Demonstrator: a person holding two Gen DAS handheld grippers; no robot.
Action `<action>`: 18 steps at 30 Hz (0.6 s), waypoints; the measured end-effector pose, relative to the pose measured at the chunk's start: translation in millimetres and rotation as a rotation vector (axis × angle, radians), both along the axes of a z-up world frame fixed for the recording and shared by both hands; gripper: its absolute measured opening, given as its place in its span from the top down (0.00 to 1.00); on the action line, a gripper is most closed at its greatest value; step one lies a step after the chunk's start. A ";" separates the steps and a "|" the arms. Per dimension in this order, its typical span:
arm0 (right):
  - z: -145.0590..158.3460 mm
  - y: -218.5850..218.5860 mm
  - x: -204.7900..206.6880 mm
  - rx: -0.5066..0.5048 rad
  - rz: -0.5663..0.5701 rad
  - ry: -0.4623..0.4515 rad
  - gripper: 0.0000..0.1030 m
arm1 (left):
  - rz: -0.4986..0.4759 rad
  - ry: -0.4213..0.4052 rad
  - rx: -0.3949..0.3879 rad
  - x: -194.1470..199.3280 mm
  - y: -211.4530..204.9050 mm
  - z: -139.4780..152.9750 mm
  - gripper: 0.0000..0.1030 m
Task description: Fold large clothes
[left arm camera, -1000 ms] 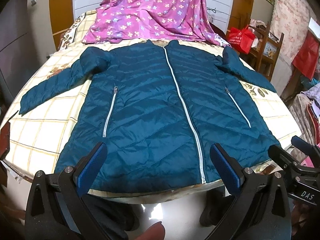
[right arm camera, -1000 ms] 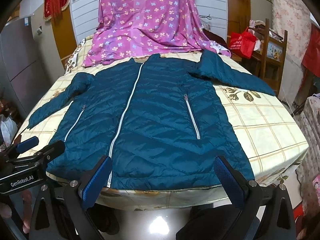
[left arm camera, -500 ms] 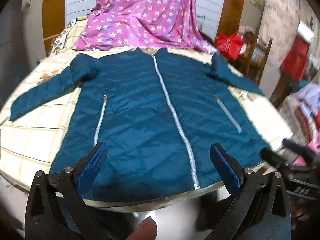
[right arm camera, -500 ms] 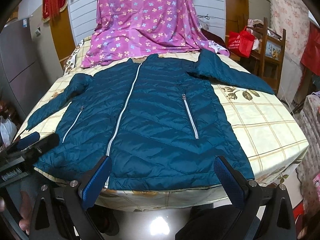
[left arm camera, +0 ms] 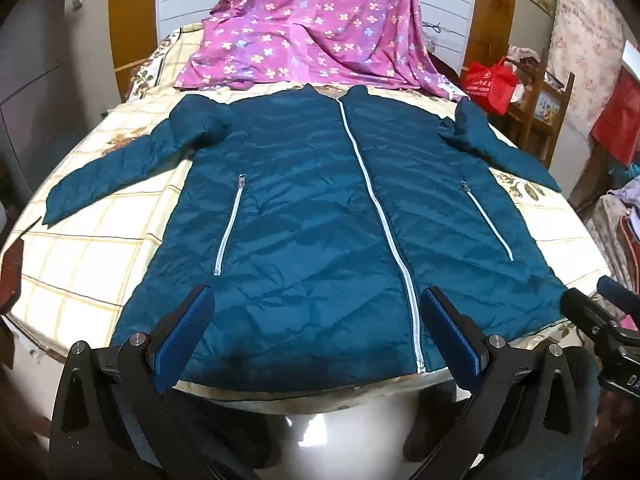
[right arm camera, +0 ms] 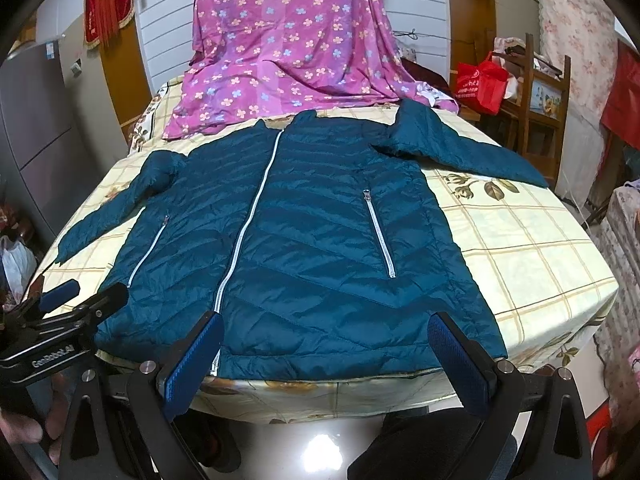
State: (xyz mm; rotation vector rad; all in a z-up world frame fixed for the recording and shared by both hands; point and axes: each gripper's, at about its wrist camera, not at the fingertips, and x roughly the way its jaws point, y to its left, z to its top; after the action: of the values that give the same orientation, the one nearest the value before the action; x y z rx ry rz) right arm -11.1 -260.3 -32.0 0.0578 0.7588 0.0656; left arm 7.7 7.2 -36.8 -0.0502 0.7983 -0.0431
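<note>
A teal quilted jacket lies flat and face up on the table, zipped with a white zipper, both sleeves spread outward. Its hem runs along the table's near edge. My left gripper hovers open just before the hem, its blue pads either side of the lower zipper area, holding nothing. My right gripper is also open and empty, over the hem right of the zipper. Each gripper shows at the edge of the other's view.
A cream checked cloth covers the table. A purple flowered sheet drapes over the far end. A wooden chair with a red bag stands at the right. A hand shows at lower left.
The left gripper swung a little left and then back, ending slightly closer to the hem. The right gripper edged forward. The jacket has not moved.
</note>
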 end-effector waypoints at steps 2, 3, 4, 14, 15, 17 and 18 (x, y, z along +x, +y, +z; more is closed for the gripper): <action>2.0 0.1 -2.0 -0.001 0.001 -0.006 0.02 | -0.007 -0.004 -0.005 -1.4 -0.4 1.3 0.00; 2.6 -0.4 -2.6 -0.001 0.001 -0.007 0.02 | -0.012 -0.005 -0.010 -1.9 -0.8 2.4 0.00; 3.8 -1.0 -3.5 -0.001 0.001 -0.006 0.02 | -0.015 -0.006 -0.008 -2.2 -1.4 4.2 0.00; 8.6 -24.7 -2.0 0.028 -0.002 -0.035 0.02 | 0.066 -0.012 0.005 18.8 1.9 11.4 0.00; 7.5 -26.5 0.0 0.042 0.004 -0.039 0.02 | 0.070 -0.012 0.006 20.3 2.1 10.2 0.00; 6.6 -26.3 3.5 0.046 0.017 -0.070 0.02 | 0.072 -0.013 0.032 24.4 0.6 7.3 0.00; 6.3 -25.0 5.7 0.046 0.023 -0.080 0.02 | 0.069 -0.018 0.049 27.3 -0.8 6.4 0.00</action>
State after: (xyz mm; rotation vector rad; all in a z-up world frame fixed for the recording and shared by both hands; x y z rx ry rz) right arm -5.3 -285.4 -25.7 0.0896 0.6786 0.1062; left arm 35.0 6.4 -30.4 -0.0314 0.7785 0.0409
